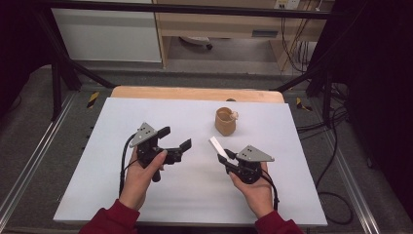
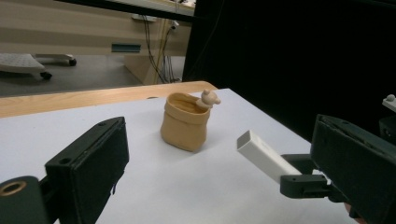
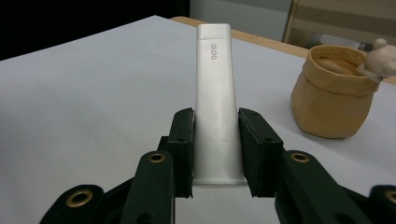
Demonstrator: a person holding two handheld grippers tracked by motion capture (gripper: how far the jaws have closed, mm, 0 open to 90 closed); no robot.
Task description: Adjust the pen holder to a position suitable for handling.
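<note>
White table surface (image 1: 146,195), wooden edge behind. Right gripper (image 3: 215,154) — jaws clamped on both sides of a white tube (image 3: 215,102), which projects straight ahead of it. Tan pouch-shaped pot (image 3: 334,93) stands ahead and right, probably ceramic. Left gripper (image 1: 175,139) — jaws wide apart, nothing between them.

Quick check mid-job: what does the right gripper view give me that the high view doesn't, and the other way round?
Right gripper view alone: the lettering GLOO on the white tube, and both pads pressed against its sides.
High view alone: the left gripper, jaws apart and holding nothing, both hands, and the table's wooden far edge.
Both: the right gripper clamping the tube, and the tan pot with a small figure on its rim.
</note>
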